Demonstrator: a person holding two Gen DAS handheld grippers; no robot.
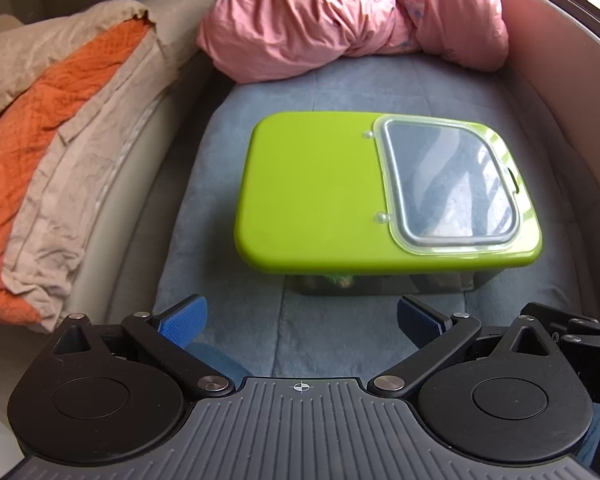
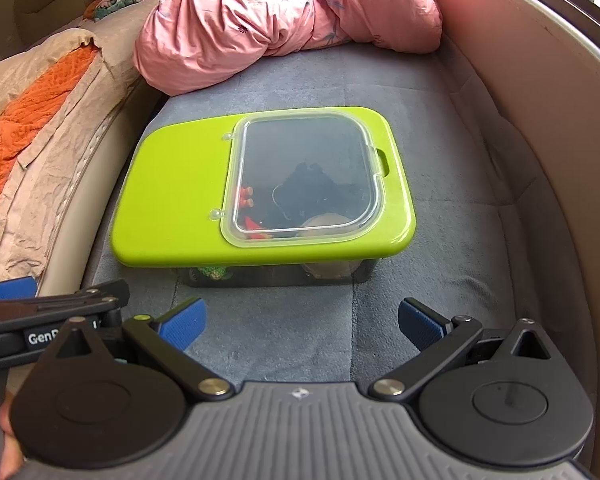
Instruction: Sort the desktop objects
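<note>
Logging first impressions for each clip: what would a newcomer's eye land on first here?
The lime-green box lid with its clear hatch, shut, sits mid-frame on the grey-blue mat; toys show dimly through the hatch. Behind it lies a crumpled pink quilt, with orange and beige bedding heaped to the left. Both grippers, left and right, hang open and empty just short of the box.

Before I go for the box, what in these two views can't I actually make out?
- Box contents: through the clear hatch in the right wrist view, only red bits, a dark shape and a round tan thing; the green lid hides the rest.
- Same hatch in the left wrist view: glare washes it out.
- Box body: mostly under the lid's overhang.
- Hatch latch state: too small to tell.
</note>
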